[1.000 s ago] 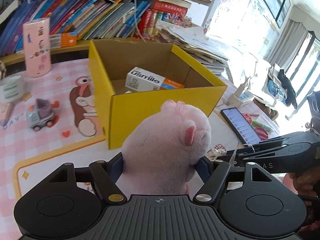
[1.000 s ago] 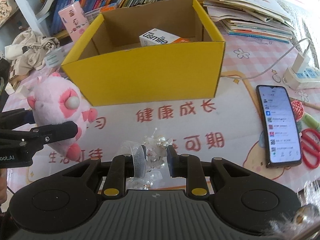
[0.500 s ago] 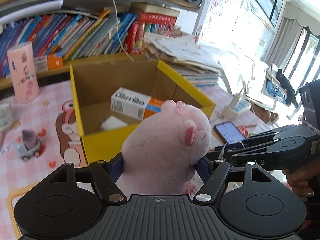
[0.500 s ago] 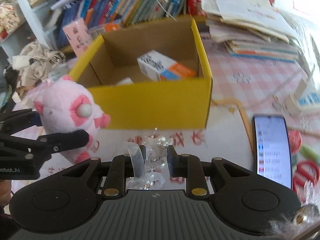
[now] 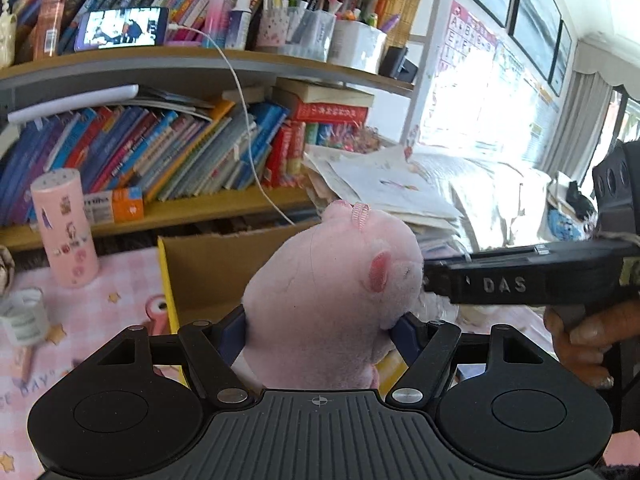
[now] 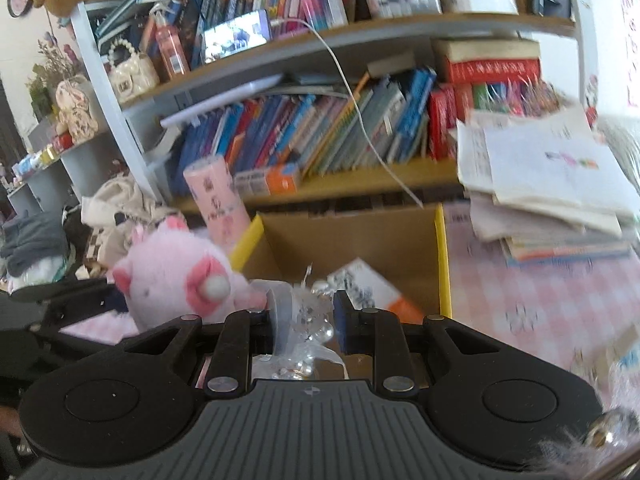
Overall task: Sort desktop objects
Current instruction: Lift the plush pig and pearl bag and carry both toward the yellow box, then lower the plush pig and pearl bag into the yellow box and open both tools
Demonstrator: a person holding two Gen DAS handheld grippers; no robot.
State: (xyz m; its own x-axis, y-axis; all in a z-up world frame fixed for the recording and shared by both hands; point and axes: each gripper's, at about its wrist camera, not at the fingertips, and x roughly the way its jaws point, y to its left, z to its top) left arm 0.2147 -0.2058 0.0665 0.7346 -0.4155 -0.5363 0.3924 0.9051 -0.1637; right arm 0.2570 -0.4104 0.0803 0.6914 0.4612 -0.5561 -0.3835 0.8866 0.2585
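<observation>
My left gripper [image 5: 320, 322] is shut on a pink plush pig [image 5: 332, 288] and holds it in the air at the near left edge of the yellow cardboard box [image 5: 200, 276]. The pig also shows in the right wrist view [image 6: 172, 276], left of the box [image 6: 352, 240]. My right gripper [image 6: 306, 314] is shut on a clear, pearl-beaded hair ornament [image 6: 310, 316] and holds it over the box's front. A white and orange toothpaste carton [image 6: 368, 288] lies inside the box. The right gripper's black body [image 5: 532, 276] reaches in from the right beside the pig.
A pink cylinder [image 5: 64, 228] stands left of the box on the pink checked tablecloth [image 5: 100, 320]. Shelves of books [image 5: 160, 152] run behind. A pile of papers [image 6: 548, 184] lies to the right. A white tape roll [image 5: 24, 316] sits at the far left.
Both grippers have risen and tilted up with their loads and moved toward the box. The shelves now fill the views, and the phone and table front have dropped out of sight.
</observation>
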